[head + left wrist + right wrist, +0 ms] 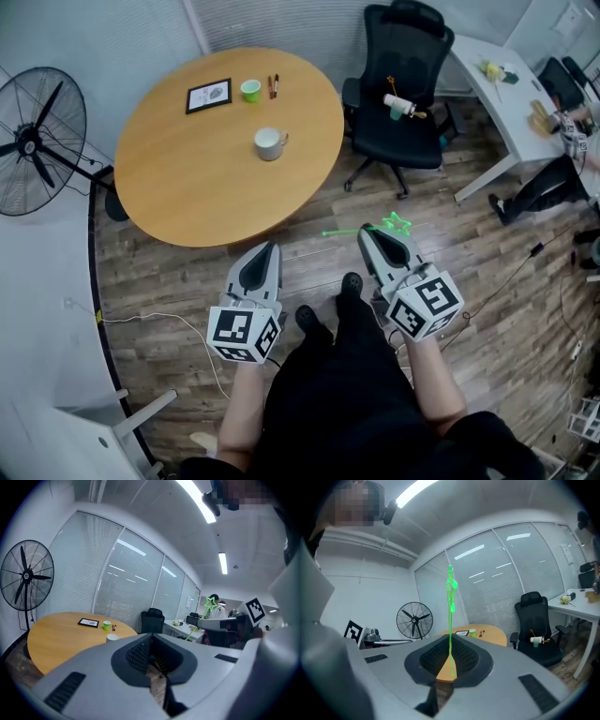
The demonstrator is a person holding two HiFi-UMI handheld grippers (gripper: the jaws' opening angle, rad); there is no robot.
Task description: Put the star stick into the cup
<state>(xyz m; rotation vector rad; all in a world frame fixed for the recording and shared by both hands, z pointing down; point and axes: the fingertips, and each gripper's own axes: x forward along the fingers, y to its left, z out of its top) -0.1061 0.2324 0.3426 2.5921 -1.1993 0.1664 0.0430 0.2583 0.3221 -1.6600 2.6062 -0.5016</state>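
The right tongs (373,232) are pinched shut on the star stick (397,224), which lies crosswise over the wooden floor. The left tongs (273,246) are closed with nothing between them. The white cup (269,143) stands on the round table (187,187), well apart from both.

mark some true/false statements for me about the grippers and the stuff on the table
1. The right gripper is shut on the green star stick. True.
2. The stick stands in the white mug. False: the right gripper holds it over the floor, short of the round table.
3. The left gripper holds the green cup. False: its fingers are together on nothing, and the cup stands on the table beside the picture frame.
4. A floor fan stands next to the table. True.
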